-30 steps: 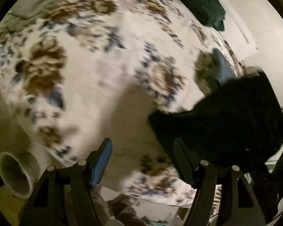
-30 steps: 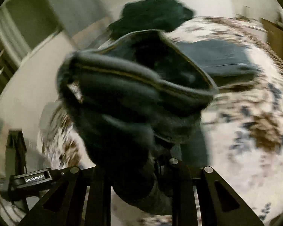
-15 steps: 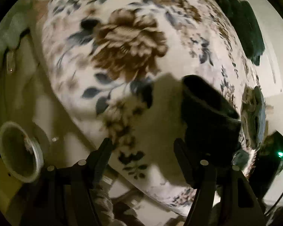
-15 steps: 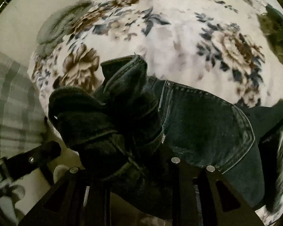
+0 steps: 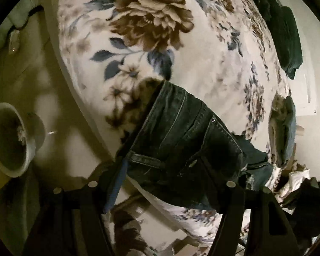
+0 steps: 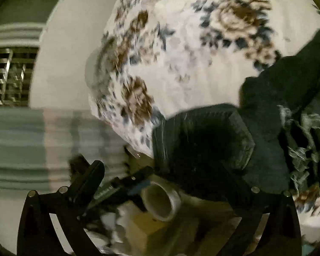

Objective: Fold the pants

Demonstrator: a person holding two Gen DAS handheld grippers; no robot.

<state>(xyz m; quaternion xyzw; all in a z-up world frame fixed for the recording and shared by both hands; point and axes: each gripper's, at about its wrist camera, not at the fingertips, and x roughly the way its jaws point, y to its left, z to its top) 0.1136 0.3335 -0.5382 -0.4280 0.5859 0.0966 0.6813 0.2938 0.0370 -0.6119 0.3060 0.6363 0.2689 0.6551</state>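
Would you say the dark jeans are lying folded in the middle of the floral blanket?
No, the jeans lie bunched at the near edge of the blanket, partly overhanging it.

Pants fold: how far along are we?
Done: jeans are down on the blanket, still bunched, no fold visible.
In hand: nothing gripped. The right gripper has just been opening its jaws; the jeans lie partly between them, not pinched. The left gripper is open over the waistband.
Left: spread the jeans flat, then make every fold.
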